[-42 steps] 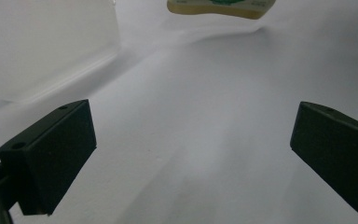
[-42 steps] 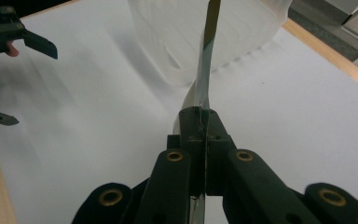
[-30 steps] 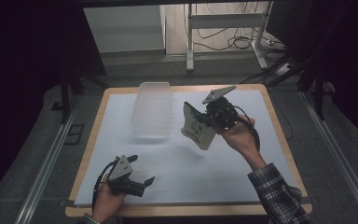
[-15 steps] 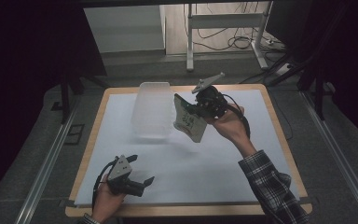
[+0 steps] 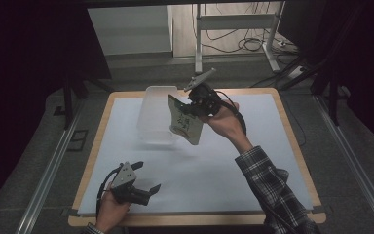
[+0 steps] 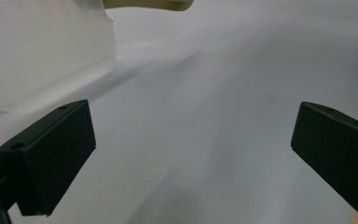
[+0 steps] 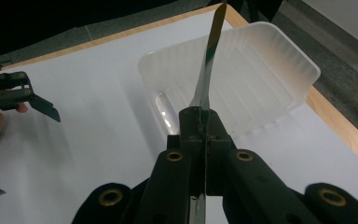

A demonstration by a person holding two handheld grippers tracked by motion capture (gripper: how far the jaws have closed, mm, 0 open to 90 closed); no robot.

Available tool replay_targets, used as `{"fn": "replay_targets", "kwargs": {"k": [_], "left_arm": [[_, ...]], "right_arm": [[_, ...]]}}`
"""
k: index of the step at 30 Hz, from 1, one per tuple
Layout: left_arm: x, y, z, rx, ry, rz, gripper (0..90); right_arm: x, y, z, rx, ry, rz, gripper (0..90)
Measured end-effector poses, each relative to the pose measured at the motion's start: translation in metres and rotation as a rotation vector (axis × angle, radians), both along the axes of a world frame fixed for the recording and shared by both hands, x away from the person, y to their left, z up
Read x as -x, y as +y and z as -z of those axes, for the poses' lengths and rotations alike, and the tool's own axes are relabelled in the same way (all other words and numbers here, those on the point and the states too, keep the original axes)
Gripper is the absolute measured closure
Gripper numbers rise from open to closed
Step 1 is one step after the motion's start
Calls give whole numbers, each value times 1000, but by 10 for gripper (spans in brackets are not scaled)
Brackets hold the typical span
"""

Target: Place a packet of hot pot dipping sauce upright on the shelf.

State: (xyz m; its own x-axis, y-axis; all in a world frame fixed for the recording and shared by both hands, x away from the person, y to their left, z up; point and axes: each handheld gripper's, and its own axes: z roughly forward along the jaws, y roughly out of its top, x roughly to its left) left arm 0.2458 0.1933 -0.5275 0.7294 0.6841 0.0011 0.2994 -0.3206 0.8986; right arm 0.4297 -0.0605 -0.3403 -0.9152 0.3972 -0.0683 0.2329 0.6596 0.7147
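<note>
In the high view my right gripper point(image 5: 191, 103) is raised over the table's back middle and is shut on the top of a flat green-and-white packet point(image 5: 185, 126). The packet hangs tilted just right of a translucent plastic tub point(image 5: 152, 117). In the right gripper view the packet point(image 7: 208, 60) is edge-on between the shut jaws of the right gripper point(image 7: 200, 119), above the tub point(image 7: 251, 79). My left gripper point(image 5: 145, 182) rests low at the front left, open and holding nothing. In its own view the left gripper point(image 6: 191, 158) has its jaws wide apart over the white sheet.
White sheet point(image 5: 233, 165) covers the wooden table point(image 5: 297, 146). The tub's wall point(image 6: 42, 51) rises at the upper left of the left gripper view. Metal rails and a frame with cables stand beyond the table. The other hand's gripper point(image 7: 18, 93) lies at the left of the right gripper view.
My right gripper has carried the packet left and toward the back, closer to the tub. The left gripper has stayed where it was, open.
</note>
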Motion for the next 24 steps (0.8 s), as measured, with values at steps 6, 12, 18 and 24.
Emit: {"fn": "replay_targets", "kwargs": {"k": [6, 12, 18, 24], "left_arm": [[0, 0, 0, 1, -2, 0, 0], [0, 0, 0, 0, -5, -1, 0], [0, 0, 0, -4, -8, 0, 0], [0, 0, 0, -5, -7, 1, 0]], "right_arm": [[-8, 14, 1, 8, -3, -15, 892], [-18, 33, 3, 5, 3, -24, 892], [-24, 53, 4, -3, 3, -36, 892], [-26, 75, 4, 2, -9, -52, 892]]}}
